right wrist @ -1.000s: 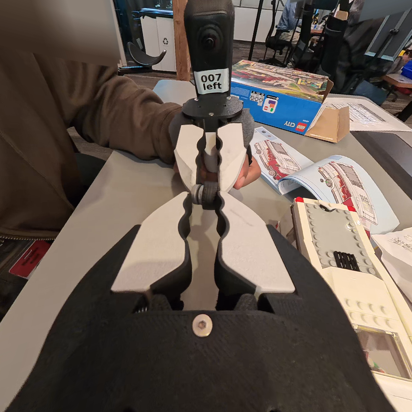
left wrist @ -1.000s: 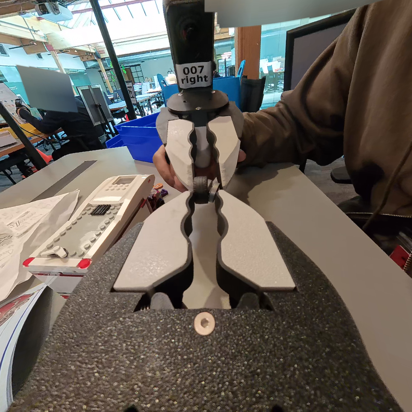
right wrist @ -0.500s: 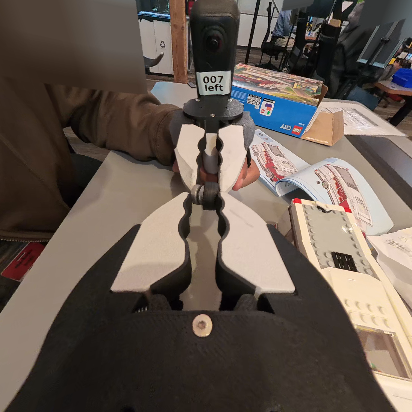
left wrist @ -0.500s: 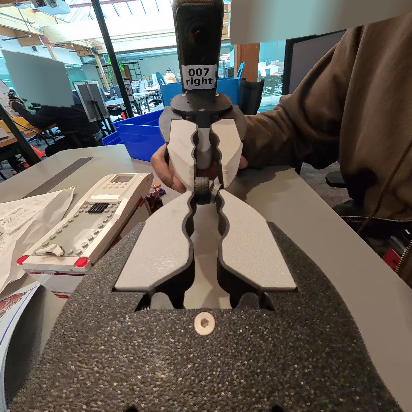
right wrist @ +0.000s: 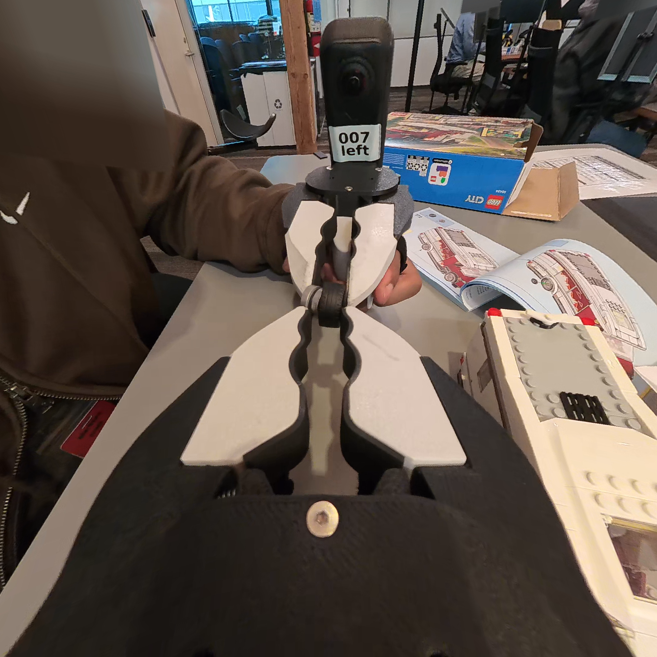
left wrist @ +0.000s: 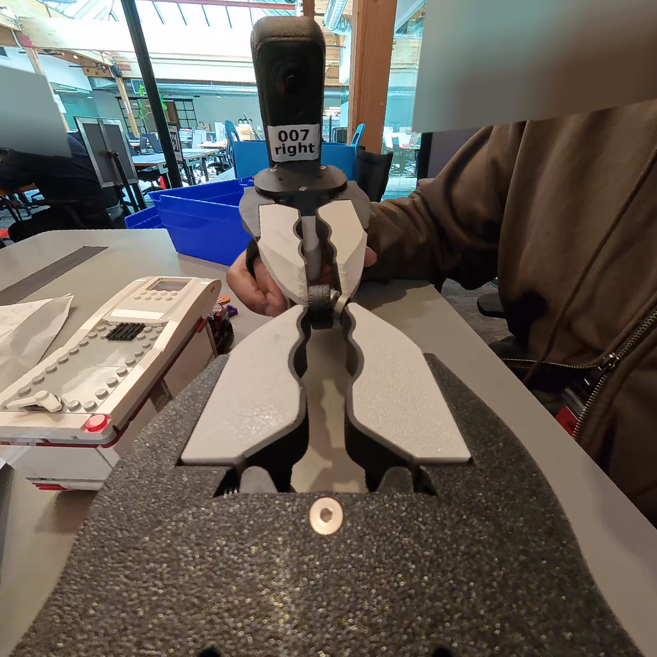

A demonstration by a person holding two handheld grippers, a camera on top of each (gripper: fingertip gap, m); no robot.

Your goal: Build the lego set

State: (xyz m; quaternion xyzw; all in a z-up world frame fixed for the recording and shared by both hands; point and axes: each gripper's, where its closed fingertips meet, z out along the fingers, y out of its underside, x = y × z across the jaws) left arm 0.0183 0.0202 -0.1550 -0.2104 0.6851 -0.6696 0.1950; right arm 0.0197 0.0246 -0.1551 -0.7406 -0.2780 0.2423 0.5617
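Two grippers: I have them tip to tip above the grey table (left wrist: 409,320), both at one small toy wheel.
Wheel: small black rubber tyre (left wrist: 321,305) with a light grey plastic hub (right wrist: 310,298) poking out of one side, held in the air between the two sets of fingertips.
Left gripper (left wrist: 325,314): jaws only a little apart, closed across the tyre and hub; its left fingertip touches the tyre, its right fingertip is at the hub.
Right gripper (right wrist: 325,313): jaws likewise narrow; its right fingertip lies against the tyre, its left fingertip is beside the hub, and I cannot tell whether that pad presses on it.
Hands: a bare hand wraps each gripper handle, and brown jacket sleeves (left wrist: 497,220) run back to the person seated at the table edge.
Toy vehicle: big white and grey brick-built model (left wrist: 89,355) with red corner studs, standing on the table just beside the grippers.
Loose parts: a few small purple and orange bricks (left wrist: 224,309) beside the model's far end.
Booklet: open instruction booklet (right wrist: 497,263) picturing a red and white van, behind the model.
Box: blue cardboard toy box (right wrist: 458,170) with an open flap, farther back.
Bins: blue plastic bins (left wrist: 199,217) at the far table edge.
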